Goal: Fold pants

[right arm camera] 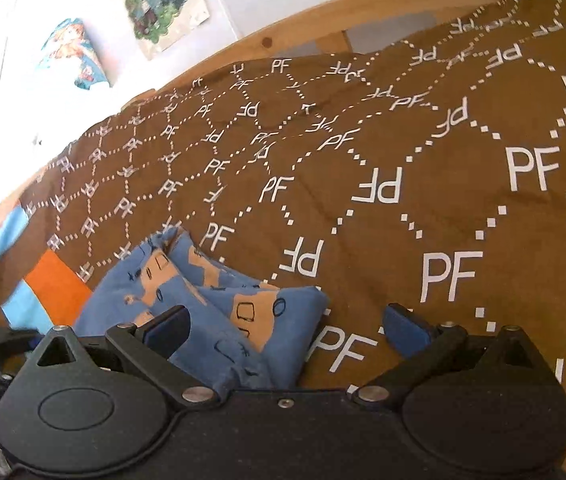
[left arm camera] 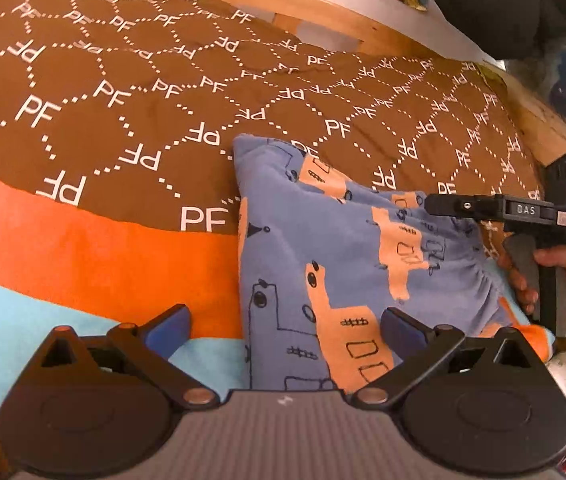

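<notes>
The pants (left arm camera: pixel 343 264) are blue with orange vehicle prints. They lie folded into a compact bundle on a brown "PF" blanket (left arm camera: pixel 123 100). My left gripper (left arm camera: pixel 287 320) is open and empty, its jaws wide apart above the near edge of the pants. The right gripper shows in the left wrist view (left arm camera: pixel 443 206), held in a hand over the pants' elastic waistband. In the right wrist view the pants (right arm camera: pixel 211 312) lie under the left finger of my right gripper (right arm camera: pixel 287 324), which is open and holds nothing.
The blanket has orange (left arm camera: pixel 83 256) and light blue (left arm camera: pixel 11 312) stripes near me. A wooden bed frame (left arm camera: pixel 363 36) runs along the far side. A dark knitted thing (left arm camera: pixel 503 4) sits at the far right. Posters (right arm camera: pixel 159 0) hang on the white wall.
</notes>
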The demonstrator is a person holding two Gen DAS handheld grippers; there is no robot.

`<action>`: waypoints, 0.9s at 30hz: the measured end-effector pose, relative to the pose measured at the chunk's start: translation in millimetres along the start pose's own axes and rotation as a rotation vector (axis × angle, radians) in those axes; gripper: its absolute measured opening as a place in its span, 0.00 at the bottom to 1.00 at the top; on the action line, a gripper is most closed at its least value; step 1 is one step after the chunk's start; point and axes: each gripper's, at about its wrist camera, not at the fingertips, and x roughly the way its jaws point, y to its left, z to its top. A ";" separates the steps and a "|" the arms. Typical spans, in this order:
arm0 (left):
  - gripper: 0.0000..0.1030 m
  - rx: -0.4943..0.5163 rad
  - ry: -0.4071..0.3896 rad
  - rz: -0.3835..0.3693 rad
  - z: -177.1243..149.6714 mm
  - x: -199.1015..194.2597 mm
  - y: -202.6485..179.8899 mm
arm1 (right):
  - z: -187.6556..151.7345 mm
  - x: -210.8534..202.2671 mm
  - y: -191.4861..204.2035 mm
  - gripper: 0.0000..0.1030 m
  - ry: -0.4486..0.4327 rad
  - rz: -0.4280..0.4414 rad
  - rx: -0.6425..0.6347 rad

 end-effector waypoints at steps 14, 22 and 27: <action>1.00 -0.040 -0.023 -0.018 -3.8 0.2 7.1 | 3.7 2.0 -1.9 0.98 -0.011 -0.003 0.051; 1.00 -0.099 -0.036 -0.043 -3.3 0.0 13.7 | 5.1 5.4 5.3 0.76 0.013 -0.041 0.045; 1.00 -0.099 -0.042 -0.052 -4.0 -0.6 13.7 | 0.8 6.4 13.4 0.49 0.019 -0.095 0.008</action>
